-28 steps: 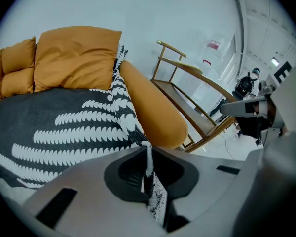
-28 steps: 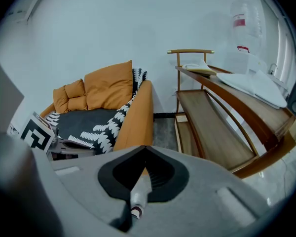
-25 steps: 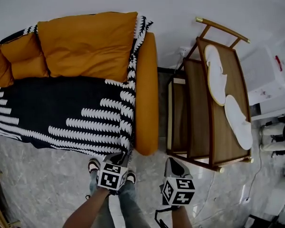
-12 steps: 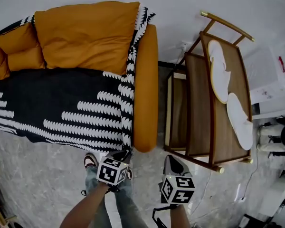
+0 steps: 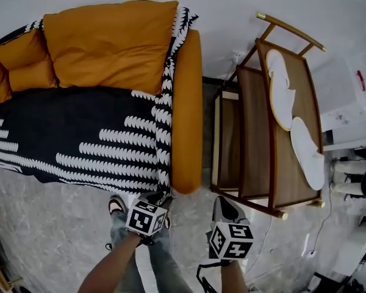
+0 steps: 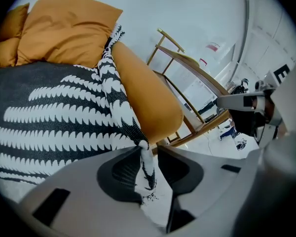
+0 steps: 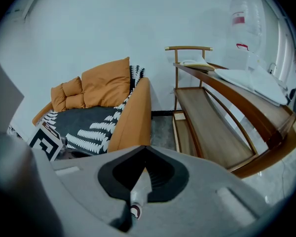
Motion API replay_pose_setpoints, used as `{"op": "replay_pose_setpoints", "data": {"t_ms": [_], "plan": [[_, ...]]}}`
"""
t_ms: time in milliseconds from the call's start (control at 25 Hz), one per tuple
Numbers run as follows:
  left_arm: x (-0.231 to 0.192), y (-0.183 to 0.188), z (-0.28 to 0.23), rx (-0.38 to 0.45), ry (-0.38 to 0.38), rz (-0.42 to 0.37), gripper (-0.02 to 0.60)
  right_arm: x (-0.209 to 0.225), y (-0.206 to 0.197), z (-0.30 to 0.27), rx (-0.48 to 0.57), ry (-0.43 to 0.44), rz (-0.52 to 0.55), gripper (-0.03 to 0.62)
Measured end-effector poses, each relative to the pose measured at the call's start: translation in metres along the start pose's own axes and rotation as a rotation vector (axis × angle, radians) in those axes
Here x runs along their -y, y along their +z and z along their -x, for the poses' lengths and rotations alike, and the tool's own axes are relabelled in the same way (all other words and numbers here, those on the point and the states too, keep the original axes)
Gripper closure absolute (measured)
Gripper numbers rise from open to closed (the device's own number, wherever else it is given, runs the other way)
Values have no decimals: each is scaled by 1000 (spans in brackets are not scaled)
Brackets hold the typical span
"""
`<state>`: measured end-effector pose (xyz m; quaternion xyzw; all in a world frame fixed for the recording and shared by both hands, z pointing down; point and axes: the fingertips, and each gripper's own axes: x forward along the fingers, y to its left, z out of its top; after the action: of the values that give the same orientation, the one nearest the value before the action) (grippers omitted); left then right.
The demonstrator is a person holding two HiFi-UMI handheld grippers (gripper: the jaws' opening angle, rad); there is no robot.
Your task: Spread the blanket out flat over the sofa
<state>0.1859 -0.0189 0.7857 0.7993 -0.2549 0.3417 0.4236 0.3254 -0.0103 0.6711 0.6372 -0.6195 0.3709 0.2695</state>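
Observation:
A black blanket point(image 5: 79, 133) with white leaf stripes lies spread over the seat of an orange sofa point(image 5: 187, 108) and hangs over its front edge. Its right edge runs up along the armrest. My left gripper point(image 5: 160, 198) is at the sofa's front right corner. In the left gripper view the blanket's corner point(image 6: 147, 168) hangs loose between the jaws of the left gripper point(image 6: 149, 149), which are opening, with a gap beside the cloth. My right gripper point(image 5: 222, 207) hovers just right of it. Seen up close, the right gripper point(image 7: 146, 148) is shut on nothing.
Orange cushions point(image 5: 110, 47) lean on the sofa's back. A wooden rack point(image 5: 256, 139) stands just right of the armrest, with white slippers point(image 5: 308, 154) on its top shelf. The person's feet point(image 5: 117, 206) stand on the marble floor below the sofa. White furniture point(image 5: 348, 108) is at far right.
The view has shifted slightly, with the sofa sitting a little higher in frame. Both grippers stay at the sofa's front right corner. The blanket lies much as before.

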Motion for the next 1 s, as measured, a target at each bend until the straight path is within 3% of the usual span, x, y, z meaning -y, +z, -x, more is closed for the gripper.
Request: {"op": "replay_pose_setpoints", "data": {"t_ms": [280,520,1000], "plan": [[-13,0,17,-14,73,23,431,-13,4,6,16,14,-19,589],[-22,23,69,6,141,34,431,-29,24,25,29,22,-7,589],[-7,112,259,325,244,61,440,-83,116,97,133,53,47,589]]}}
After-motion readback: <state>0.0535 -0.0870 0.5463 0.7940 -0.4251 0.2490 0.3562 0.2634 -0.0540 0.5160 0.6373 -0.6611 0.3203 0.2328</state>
